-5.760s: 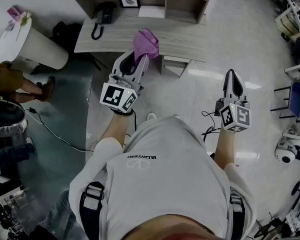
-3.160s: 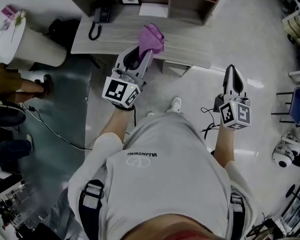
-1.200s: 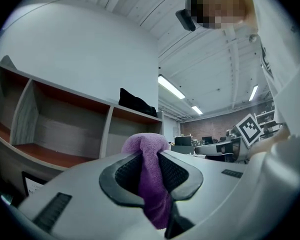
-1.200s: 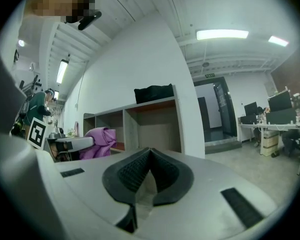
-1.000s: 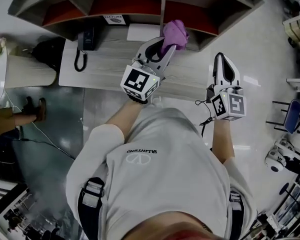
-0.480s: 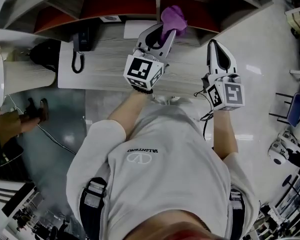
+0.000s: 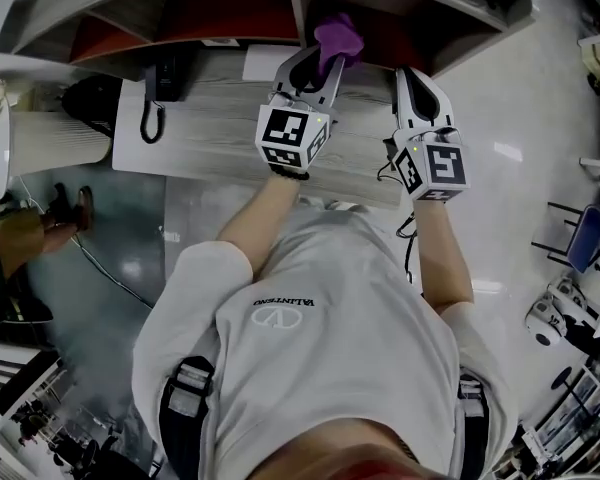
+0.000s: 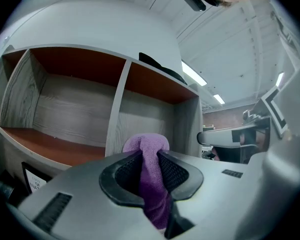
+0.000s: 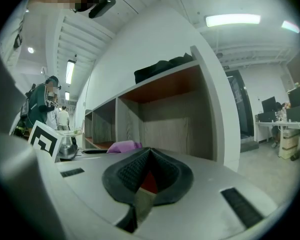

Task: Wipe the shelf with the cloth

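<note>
A purple cloth [image 7: 338, 36] is pinched in my left gripper [image 7: 325, 56], whose jaws are shut on it. In the left gripper view the cloth [image 8: 149, 170] bulges out past the tips of the left gripper [image 8: 150, 153], just in front of the shelf's upright divider [image 8: 116, 115]. The shelf [image 7: 220, 13] has grey wooden walls and a red-brown interior; the cloth is at the mouth of its right compartment. My right gripper [image 7: 408, 74] hovers over the desk beside the left one, shut with nothing in it. From the right gripper [image 9: 149, 151] view the cloth [image 9: 121, 145] shows at the left.
A grey wooden desk top [image 7: 210, 143] runs below the shelf. On it lie a black telephone [image 7: 158, 90] and a white sheet [image 7: 265, 63]. A round white table [image 7: 25, 138] and a person's legs stand at the left. Chairs and equipment crowd the right.
The person has stepped up to the desk. Both grippers have moved forward; the cloth has gone from over the desk to the shelf opening, and the right gripper has drawn closer to the left.
</note>
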Demonstrator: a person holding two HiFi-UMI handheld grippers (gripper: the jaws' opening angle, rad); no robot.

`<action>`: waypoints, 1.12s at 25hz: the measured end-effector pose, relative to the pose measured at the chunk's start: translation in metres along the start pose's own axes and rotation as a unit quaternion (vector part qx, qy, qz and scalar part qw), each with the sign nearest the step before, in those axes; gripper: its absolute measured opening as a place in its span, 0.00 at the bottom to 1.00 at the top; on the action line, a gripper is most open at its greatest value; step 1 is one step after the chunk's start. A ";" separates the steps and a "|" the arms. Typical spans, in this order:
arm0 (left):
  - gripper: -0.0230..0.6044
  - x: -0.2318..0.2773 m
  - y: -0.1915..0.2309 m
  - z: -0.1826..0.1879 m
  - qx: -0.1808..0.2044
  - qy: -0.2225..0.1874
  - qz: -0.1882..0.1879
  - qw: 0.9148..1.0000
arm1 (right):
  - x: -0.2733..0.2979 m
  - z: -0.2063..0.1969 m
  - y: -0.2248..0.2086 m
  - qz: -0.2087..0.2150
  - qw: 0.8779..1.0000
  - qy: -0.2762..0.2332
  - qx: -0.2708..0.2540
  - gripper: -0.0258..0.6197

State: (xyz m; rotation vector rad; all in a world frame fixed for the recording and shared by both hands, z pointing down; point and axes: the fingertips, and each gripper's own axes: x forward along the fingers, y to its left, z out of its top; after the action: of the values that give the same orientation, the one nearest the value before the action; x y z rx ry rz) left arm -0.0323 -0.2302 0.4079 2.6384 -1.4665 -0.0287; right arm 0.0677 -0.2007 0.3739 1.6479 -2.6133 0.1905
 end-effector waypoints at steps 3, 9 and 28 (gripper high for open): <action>0.16 0.009 0.005 -0.005 0.003 0.006 0.017 1.000 | 0.008 -0.006 -0.005 0.003 1.000 0.005 0.008 0.04; 0.16 0.026 0.015 -0.015 -0.002 0.017 0.035 0.999 | 0.020 -0.017 -0.010 0.002 1.000 0.014 0.021 0.04; 0.16 0.043 0.026 -0.054 0.004 0.062 0.077 0.995 | 0.032 -0.040 -0.026 -0.003 0.999 0.039 0.035 0.04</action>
State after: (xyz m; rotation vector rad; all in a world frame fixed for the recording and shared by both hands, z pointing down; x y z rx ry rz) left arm -0.0279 -0.2749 0.4665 2.4759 -1.6243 0.1524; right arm 0.0760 -0.2348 0.4185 1.6332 -2.5716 0.3431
